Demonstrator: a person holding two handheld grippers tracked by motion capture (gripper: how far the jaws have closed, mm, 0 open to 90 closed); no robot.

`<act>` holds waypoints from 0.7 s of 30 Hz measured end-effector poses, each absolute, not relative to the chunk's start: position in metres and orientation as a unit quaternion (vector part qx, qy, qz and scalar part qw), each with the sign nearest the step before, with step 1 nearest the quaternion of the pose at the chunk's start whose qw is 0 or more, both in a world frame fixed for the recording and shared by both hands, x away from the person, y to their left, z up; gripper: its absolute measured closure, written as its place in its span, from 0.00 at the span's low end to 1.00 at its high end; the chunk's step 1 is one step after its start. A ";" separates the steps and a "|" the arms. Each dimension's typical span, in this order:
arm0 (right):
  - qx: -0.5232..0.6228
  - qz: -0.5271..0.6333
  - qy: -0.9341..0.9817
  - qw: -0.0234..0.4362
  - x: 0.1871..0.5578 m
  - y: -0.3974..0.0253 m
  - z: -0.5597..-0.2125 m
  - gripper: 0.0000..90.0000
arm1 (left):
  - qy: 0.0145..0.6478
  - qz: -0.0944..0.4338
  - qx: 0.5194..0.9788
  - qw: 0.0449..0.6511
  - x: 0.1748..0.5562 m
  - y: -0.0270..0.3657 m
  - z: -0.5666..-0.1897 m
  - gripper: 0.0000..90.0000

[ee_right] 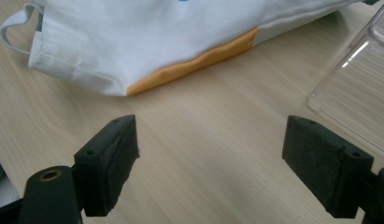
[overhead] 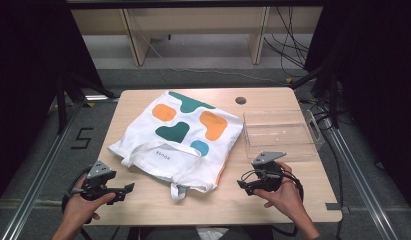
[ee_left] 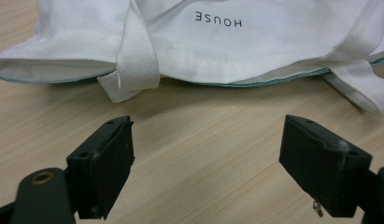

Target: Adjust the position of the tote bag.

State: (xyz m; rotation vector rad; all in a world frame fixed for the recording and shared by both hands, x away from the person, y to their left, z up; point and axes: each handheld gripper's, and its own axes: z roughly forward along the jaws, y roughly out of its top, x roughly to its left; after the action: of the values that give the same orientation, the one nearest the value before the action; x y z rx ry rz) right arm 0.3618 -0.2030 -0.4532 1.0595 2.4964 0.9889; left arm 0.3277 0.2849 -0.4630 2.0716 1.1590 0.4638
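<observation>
White tote bag (overhead: 180, 137) flat at centre; left gripper (overhead: 124, 190) at 7, right gripper (overhead: 245, 185) at 5, both agape, empty.

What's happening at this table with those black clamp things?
A person sits at a wooden table holding a left gripper and a right gripper, both open and holding nothing. Between them lies a white tote bag with coloured shapes, flat and untouched. A clear plastic bin stands empty beside it.

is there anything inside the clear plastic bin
No, in the high view the clear bin beside the tote bag holds nothing; its see-through bottom is bare.
</observation>
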 end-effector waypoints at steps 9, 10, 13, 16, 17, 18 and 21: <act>0.351 0.349 0.860 0.128 0.362 -0.195 -0.452 0.26 | 0.455 0.178 0.799 0.350 0.328 0.286 -0.463 0.19; 0.345 0.341 0.866 0.124 0.362 -0.194 -0.450 0.27 | 0.452 0.175 0.804 0.343 0.328 0.287 -0.462 0.19; 0.338 0.343 0.868 0.121 0.362 -0.189 -0.449 0.28 | 0.456 0.179 0.800 0.346 0.328 0.287 -0.463 0.19; 0.331 0.346 0.870 0.121 0.364 -0.180 -0.447 0.28 | 0.464 0.183 0.793 0.351 0.328 0.286 -0.463 0.19; 0.329 0.357 0.865 0.126 0.366 -0.171 -0.447 0.29 | 0.464 0.183 0.792 0.352 0.328 0.286 -0.463 0.19; 0.322 0.352 0.871 0.119 0.367 -0.168 -0.444 0.29 | 0.462 0.182 0.795 0.349 0.328 0.288 -0.463 0.19; 0.314 0.360 0.871 0.118 0.368 -0.154 -0.442 0.36 | 0.463 0.183 0.796 0.344 0.328 0.289 -0.462 0.19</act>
State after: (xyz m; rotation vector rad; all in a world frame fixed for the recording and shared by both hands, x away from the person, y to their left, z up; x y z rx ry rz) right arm 0.3684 -0.1543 -0.4424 0.9179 2.5470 1.0525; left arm 0.3279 0.2889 -0.4620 2.0678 1.2015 0.4761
